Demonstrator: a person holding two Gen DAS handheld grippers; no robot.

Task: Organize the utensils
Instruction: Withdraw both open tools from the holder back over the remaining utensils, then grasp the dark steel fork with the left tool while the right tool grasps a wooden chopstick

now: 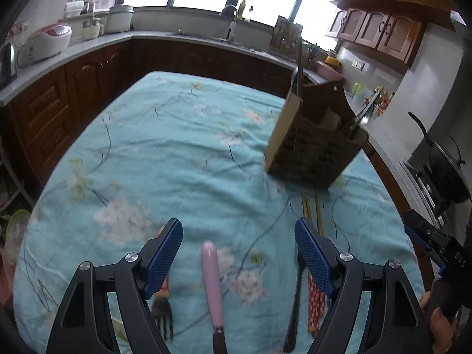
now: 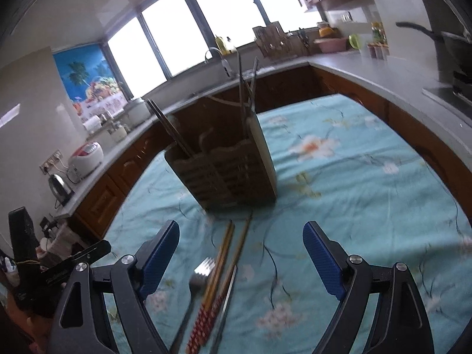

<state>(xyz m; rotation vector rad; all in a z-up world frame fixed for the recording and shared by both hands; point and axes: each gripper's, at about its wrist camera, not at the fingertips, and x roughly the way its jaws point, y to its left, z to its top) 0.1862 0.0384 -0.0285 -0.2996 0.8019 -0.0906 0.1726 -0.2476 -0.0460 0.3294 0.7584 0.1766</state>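
A brown slatted utensil holder (image 1: 315,144) (image 2: 224,165) stands on the teal flowered tablecloth (image 1: 177,147) with several utensils upright in it. In the left wrist view, my left gripper (image 1: 237,224) is open above a pink-handled utensil (image 1: 211,280) that lies on the cloth between its fingers without touching them. A dark fork (image 1: 162,312) lies to its left, a dark-handled utensil (image 1: 295,295) and red-patterned chopsticks (image 1: 314,303) to its right. My right gripper (image 2: 241,225) is open over the chopsticks (image 2: 224,265), a metal fork (image 2: 200,274) and a metal blade (image 2: 228,295).
Dark wooden cabinets and a grey counter (image 2: 368,67) ring the table, with a rice cooker (image 1: 47,41), a kettle (image 1: 7,59) and a sink tap (image 1: 233,14). A black wok (image 1: 448,165) sits on the stove at the right. The other gripper (image 1: 427,236) shows at the frame edge.
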